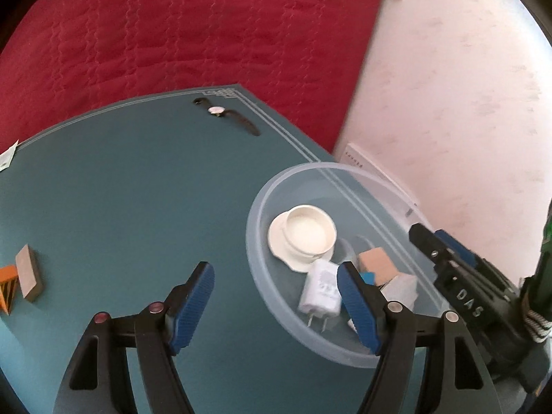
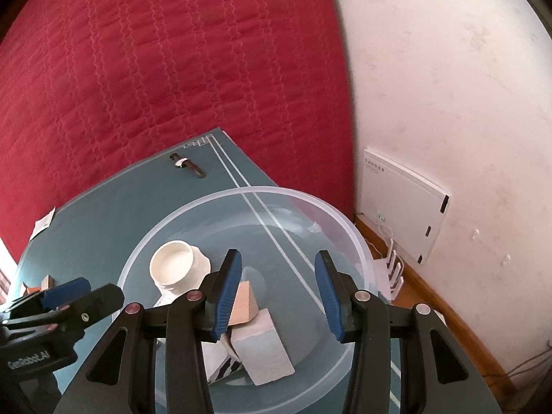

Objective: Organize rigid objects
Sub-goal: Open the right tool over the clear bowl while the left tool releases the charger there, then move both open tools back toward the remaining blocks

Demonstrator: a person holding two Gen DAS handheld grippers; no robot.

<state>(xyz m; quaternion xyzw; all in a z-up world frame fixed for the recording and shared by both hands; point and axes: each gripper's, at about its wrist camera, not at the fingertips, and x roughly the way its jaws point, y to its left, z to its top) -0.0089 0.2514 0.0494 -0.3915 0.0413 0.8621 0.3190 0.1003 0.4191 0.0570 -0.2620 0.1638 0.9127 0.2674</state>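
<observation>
Clear glossy plastic bowl [image 2: 355, 238], matt teal mat [image 1: 138, 189], quilted red cloth [image 1: 172, 34], ribbed blue gripper pads [image 1: 193, 307].

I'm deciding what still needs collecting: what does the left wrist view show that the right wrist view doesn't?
Only the left wrist view: a white charger plug inside the clear bowl, and the grey block and orange striped piece on the mat's left side in full.

Only the right wrist view: a white wall panel, and a white rectangular block in the bowl.

Both: wristwatch, white jar, tan block, teal mat, red quilt.
</observation>
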